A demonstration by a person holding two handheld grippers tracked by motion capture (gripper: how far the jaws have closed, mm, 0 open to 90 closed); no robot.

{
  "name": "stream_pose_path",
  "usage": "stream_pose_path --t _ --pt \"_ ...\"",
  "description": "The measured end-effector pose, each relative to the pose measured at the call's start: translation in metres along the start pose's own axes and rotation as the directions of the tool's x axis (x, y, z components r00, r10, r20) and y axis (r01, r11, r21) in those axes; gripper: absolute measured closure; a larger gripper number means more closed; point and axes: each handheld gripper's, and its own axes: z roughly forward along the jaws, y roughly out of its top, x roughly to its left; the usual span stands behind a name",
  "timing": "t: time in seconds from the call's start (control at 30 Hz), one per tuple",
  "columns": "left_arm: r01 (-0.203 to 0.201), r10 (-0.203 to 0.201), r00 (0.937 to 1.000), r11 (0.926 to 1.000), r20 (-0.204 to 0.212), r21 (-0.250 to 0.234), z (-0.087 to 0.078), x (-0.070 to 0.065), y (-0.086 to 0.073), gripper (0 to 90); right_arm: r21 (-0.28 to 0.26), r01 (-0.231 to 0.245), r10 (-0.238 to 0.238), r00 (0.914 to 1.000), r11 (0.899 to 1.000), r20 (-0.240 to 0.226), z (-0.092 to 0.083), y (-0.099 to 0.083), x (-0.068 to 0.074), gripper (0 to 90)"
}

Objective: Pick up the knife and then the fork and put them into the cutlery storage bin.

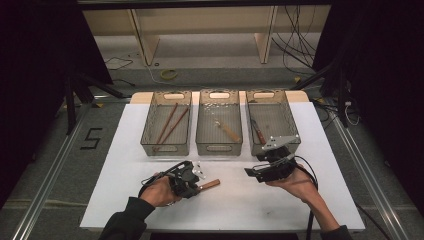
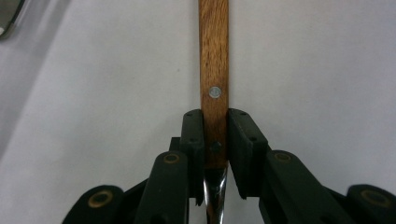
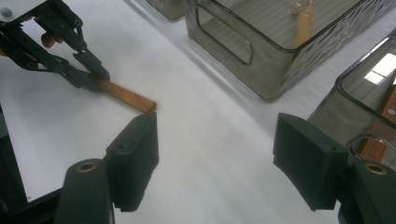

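Three clear bins stand in a row at the far side of the white table (image 1: 120, 165): the left bin (image 1: 166, 123) holds two chopsticks (image 1: 170, 122), the middle bin (image 1: 218, 122) a wooden-handled utensil (image 1: 227, 131), the right bin (image 1: 271, 120) a wooden-handled knife (image 1: 258, 133). The left gripper (image 2: 215, 135), near the table's front, is clamped on the wooden handle (image 2: 214, 60) of a metal utensil lying on the table. The right gripper (image 3: 215, 158) hovers just before the right bin, jaws wide apart and holding nothing.
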Motion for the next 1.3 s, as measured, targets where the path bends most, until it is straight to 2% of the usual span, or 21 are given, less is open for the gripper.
stream_pose_path --t 0.07,0.27,0.4,0.67,0.87,0.93,0.97,1.0,1.07,1.23,1.3 --pt "-0.017 0.017 0.9998 0.9998 0.008 0.010 -0.002 0.000 0.000 76.4 0.000 0.000 0.000 1.0000 1.000 -0.003 0.001 0.000 0.001 31.9" --pt "-0.032 0.032 0.9992 0.9994 0.024 -0.016 -0.007 -0.007 0.004 76.5 -0.001 0.027 -0.027 0.9993 1.000 -0.026 0.004 0.002 0.008 31.9" --pt "-0.055 0.056 0.9978 0.9980 0.036 -0.031 -0.012 -0.012 0.007 76.5 0.005 0.056 -0.055 0.9972 0.998 -0.050 0.007 0.004 0.015 31.9" --pt "-0.085 0.087 0.9947 0.9951 0.055 -0.050 -0.021 -0.019 0.012 76.5 0.026 0.141 -0.137 0.9832 0.990 -0.121 0.020 0.009 0.036 31.8" --pt "-0.108 0.113 0.9909 0.9917 0.073 -0.069 -0.025 -0.027 0.016 76.5 0.039 0.206 -0.196 0.9650 0.978 -0.174 0.027 0.009 0.050 31.8" --pt "-0.123 0.128 0.9888 0.9898 0.076 -0.072 -0.026 -0.030 0.018 76.5 0.047 0.235 -0.223 0.9570 0.971 -0.186 0.029 0.009 0.055 31.8" --pt "-0.124 0.130 0.9887 0.9894 0.076 -0.076 -0.027 -0.031 0.019 76.5 0.053 0.257 -0.242 0.9503 0.965 -0.195 0.031 0.009 0.058 31.8" --pt "-0.146 0.152 0.9850 0.9868 0.082 -0.069 -0.028 -0.033 0.020 76.5 0.056 0.263 -0.247 0.9477 0.963 -0.202 0.032 0.009 0.060 31.8" --pt "-0.144 0.151 0.9853 0.9857 0.081 -0.088 -0.030 -0.038 0.022 76.6 0.062 0.299 -0.279 0.9345 0.952 -0.221 0.036 0.008 0.064 32.0" --pt "-0.167 0.174 0.9809 0.9822 0.086 -0.086 -0.034 -0.043 0.025 76.5 0.076 0.353 -0.321 0.9068 0.933 -0.274 0.041 0.006 0.072 34.4" --pt "-0.168 0.176 0.9801 0.9817 0.092 -0.091 -0.035 -0.045 0.026 76.5 0.082 0.365 -0.330 0.9002 0.927 -0.285 0.042 0.005 0.075 35.5"
